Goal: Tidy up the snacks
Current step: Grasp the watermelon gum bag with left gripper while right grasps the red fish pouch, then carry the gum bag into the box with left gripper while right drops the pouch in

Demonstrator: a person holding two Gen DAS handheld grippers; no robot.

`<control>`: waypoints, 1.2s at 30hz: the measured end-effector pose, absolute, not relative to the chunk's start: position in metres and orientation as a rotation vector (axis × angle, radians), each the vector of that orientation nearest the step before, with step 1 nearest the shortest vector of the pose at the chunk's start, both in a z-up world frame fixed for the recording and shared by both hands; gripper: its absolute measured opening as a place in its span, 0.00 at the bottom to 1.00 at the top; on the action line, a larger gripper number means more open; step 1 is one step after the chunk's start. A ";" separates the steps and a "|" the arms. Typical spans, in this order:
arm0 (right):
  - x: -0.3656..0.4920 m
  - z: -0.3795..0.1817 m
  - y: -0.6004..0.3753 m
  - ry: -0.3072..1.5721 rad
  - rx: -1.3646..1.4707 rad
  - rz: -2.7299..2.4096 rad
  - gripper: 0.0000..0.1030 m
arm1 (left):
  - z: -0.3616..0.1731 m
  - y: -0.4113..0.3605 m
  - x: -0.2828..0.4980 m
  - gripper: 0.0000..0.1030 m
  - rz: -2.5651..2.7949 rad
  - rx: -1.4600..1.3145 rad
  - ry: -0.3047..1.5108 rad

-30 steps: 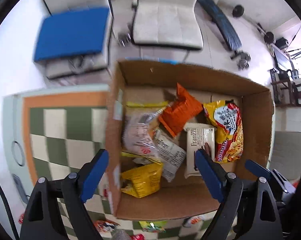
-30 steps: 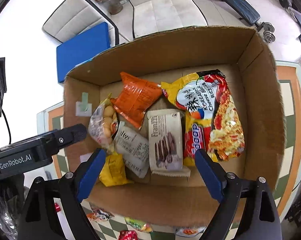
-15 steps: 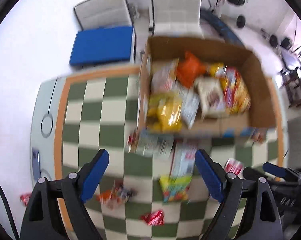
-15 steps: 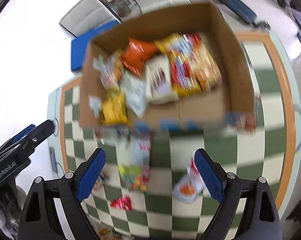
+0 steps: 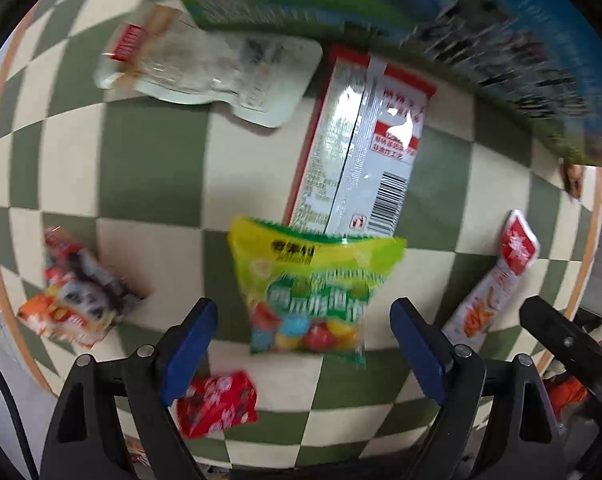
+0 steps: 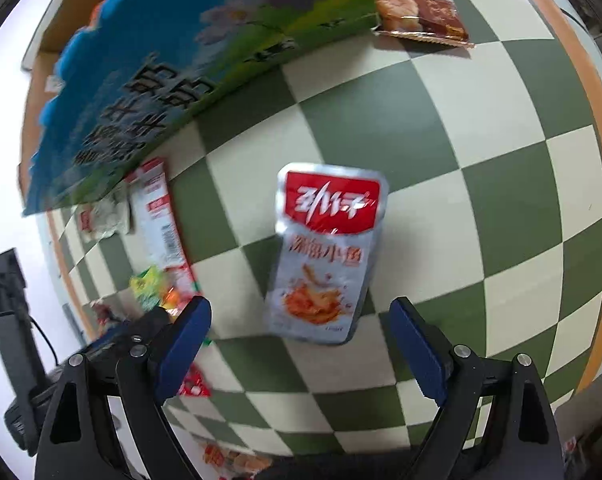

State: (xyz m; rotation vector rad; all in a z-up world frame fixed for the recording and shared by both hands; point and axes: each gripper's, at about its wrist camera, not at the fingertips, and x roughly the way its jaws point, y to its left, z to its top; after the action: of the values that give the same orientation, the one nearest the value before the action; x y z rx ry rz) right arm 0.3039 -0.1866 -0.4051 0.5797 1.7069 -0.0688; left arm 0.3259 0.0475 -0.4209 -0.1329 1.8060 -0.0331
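Observation:
My left gripper (image 5: 303,344) is open and empty, low over a green and yellow candy bag (image 5: 311,284) that lies between its fingers on the checkered table. A long silver and red packet (image 5: 361,148) lies just beyond it. My right gripper (image 6: 299,344) is open and empty over a silver pouch with a red top (image 6: 325,252), which also shows in the left wrist view (image 5: 497,276). The cardboard box (image 6: 205,56) with a printed blue and green side stands behind both.
A clear bag with a red label (image 5: 205,64), a crumpled orange and black packet (image 5: 77,304) and a small red packet (image 5: 217,404) lie around the left gripper. A brown cake packet (image 6: 417,0) lies by the box's corner. The table's orange rim (image 6: 593,120) runs at the right.
Both grippers have pulled back from over the open box and dropped low over the table. Snacks on the checkered surface now fill both views. Both stay open.

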 end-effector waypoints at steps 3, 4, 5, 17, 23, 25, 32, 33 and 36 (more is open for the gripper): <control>0.310 -0.416 -0.186 1.717 0.568 -0.104 0.90 | -0.433 0.044 0.327 0.74 -0.015 -0.119 1.808; 0.312 -0.420 -0.185 1.723 0.566 -0.117 0.90 | -0.431 0.043 0.327 0.67 -0.014 -0.115 1.796; 0.313 -0.424 -0.184 1.729 0.570 -0.122 0.90 | -0.428 0.042 0.326 0.54 -0.014 -0.106 1.783; 0.320 -0.448 -0.140 1.782 0.246 -0.226 0.67 | -0.421 0.049 0.303 0.51 0.029 -0.124 1.781; 0.307 -0.438 -0.133 1.724 0.176 -0.144 0.56 | -0.421 0.042 0.302 0.51 0.024 -0.103 1.772; 0.303 -0.434 -0.133 1.714 0.175 -0.120 0.55 | -0.424 0.032 0.297 0.50 0.017 -0.096 1.770; 0.280 -0.409 -0.135 1.684 0.218 -0.063 0.54 | -0.401 0.010 0.293 0.49 -0.030 -0.068 1.731; 0.279 -0.405 -0.136 1.675 0.223 -0.055 0.54 | -0.395 0.008 0.292 0.49 -0.038 -0.068 1.722; 0.273 -0.385 -0.145 1.648 0.245 -0.020 0.54 | -0.371 -0.001 0.291 0.49 -0.076 -0.067 1.686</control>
State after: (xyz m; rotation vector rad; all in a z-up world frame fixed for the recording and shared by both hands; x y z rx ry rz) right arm 0.2734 -0.1452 -0.3851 0.2449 1.6478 -0.0202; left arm 0.2911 -0.0005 -0.3709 -0.0672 1.6856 -0.0763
